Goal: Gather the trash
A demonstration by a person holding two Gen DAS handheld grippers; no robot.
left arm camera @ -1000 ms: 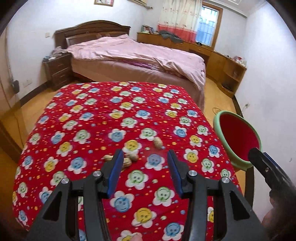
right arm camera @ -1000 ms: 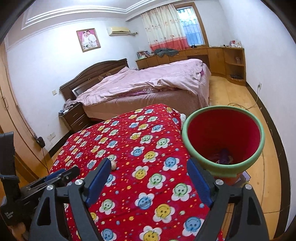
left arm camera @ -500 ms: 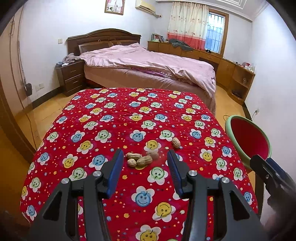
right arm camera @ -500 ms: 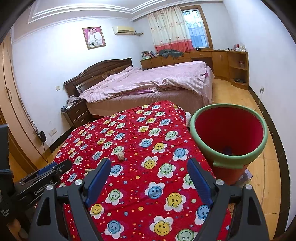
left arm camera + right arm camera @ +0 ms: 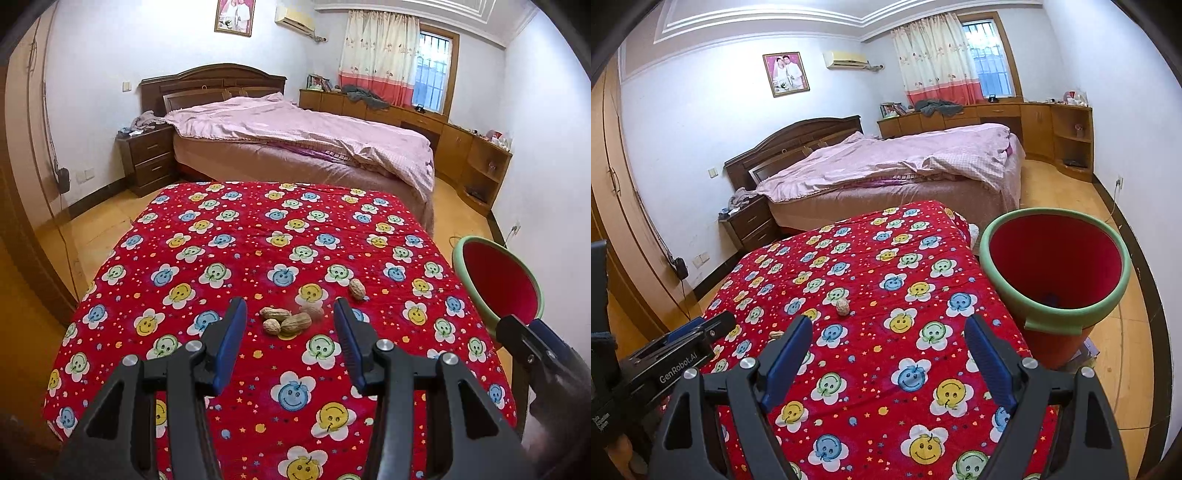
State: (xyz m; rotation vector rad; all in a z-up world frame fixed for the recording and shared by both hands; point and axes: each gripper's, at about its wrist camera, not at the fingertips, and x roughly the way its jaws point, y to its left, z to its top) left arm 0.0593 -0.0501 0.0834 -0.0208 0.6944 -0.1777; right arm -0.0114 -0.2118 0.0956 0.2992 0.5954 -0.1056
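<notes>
A small heap of peanut shells lies on the red flowered tablecloth, with one single peanut a little to the right. My left gripper is open and empty, hovering just short of the heap. My right gripper is open and empty above the cloth; the single peanut lies ahead of it. The red bin with a green rim stands on the floor right of the table, also seen in the left wrist view.
A bed with a pink cover stands beyond the table, a nightstand to its left. Wooden cabinets line the far right wall. A white wall is close on the right of the bin.
Both grippers have pulled back and tilted up, so the peanuts and bin look farther away. Both stay open and empty.
</notes>
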